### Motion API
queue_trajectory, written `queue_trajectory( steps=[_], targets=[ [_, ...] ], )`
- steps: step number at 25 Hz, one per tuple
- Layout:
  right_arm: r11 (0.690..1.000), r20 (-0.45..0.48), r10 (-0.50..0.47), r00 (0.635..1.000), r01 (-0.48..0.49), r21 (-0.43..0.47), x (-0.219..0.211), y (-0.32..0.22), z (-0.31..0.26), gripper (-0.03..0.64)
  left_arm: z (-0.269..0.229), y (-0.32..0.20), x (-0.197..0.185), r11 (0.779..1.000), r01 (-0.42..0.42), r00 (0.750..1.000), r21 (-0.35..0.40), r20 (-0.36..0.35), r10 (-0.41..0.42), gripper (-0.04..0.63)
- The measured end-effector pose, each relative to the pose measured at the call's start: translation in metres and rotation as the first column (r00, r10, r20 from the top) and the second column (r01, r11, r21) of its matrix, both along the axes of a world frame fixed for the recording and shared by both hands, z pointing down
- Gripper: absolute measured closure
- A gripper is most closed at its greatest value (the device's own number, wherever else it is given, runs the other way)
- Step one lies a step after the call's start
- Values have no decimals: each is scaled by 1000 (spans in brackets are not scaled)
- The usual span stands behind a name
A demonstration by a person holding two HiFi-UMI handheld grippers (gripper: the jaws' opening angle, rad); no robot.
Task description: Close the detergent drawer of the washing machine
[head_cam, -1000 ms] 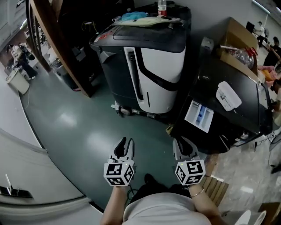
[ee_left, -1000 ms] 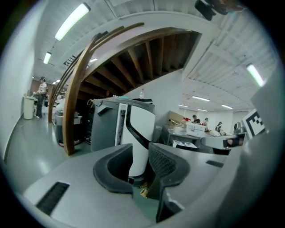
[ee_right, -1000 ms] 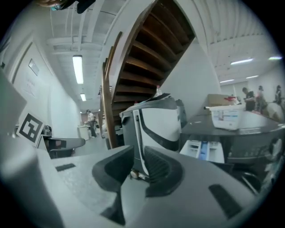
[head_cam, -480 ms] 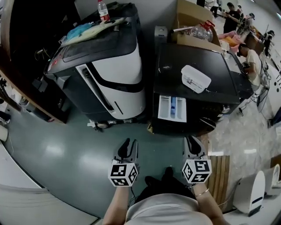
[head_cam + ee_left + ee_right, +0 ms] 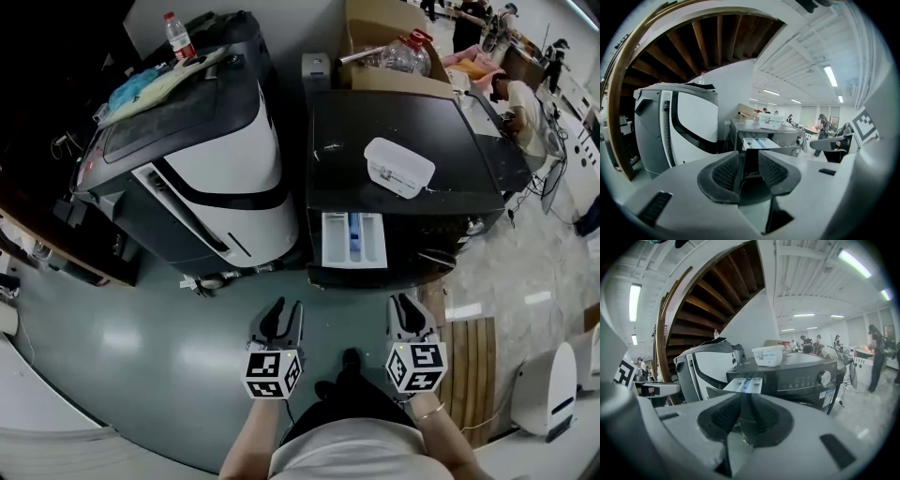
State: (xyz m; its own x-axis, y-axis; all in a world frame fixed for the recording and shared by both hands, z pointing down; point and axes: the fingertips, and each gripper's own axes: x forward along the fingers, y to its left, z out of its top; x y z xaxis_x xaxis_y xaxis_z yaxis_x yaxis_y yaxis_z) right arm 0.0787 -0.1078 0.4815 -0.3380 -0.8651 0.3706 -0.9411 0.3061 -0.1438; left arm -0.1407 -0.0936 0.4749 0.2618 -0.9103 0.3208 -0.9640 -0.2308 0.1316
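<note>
The black washing machine [image 5: 342,141] stands ahead of me, with its white detergent drawer [image 5: 352,239] pulled out at the front left. The drawer also shows in the left gripper view as the open drawer [image 5: 757,142] and in the right gripper view as the drawer [image 5: 744,384]. My left gripper [image 5: 279,321] hangs over the floor, short of the machine and left of the drawer. Its jaws are opening with nothing between them [image 5: 750,157]. My right gripper [image 5: 410,314] is to the right, just in front of the machine. Its jaws stand slightly apart and empty [image 5: 746,401].
A white lidded box [image 5: 400,167] lies on the washer's top. A large white-and-black appliance [image 5: 211,164] stands close on the left, with cloths and a bottle [image 5: 178,36] on it. A cardboard box [image 5: 375,23] is behind, a wooden slatted board [image 5: 461,366] at right. People sit at the far right.
The view has swung so the washer and its open drawer now sit centred and nearer. Both grippers have moved toward the machine. The left jaws have spread a little.
</note>
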Motion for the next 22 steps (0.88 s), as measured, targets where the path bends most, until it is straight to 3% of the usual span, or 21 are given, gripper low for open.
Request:
queue_trajectory(
  steps=[9, 22],
  targets=[
    [999, -37, 49, 998, -49, -6, 15, -19, 12, 558, 16, -33, 15, 996, -83, 996, -25, 43, 84, 463],
    [998, -31, 32, 999, -34, -55, 8, -32, 46, 526, 51, -55, 26, 992, -97, 995, -86, 6, 97, 453]
  ],
)
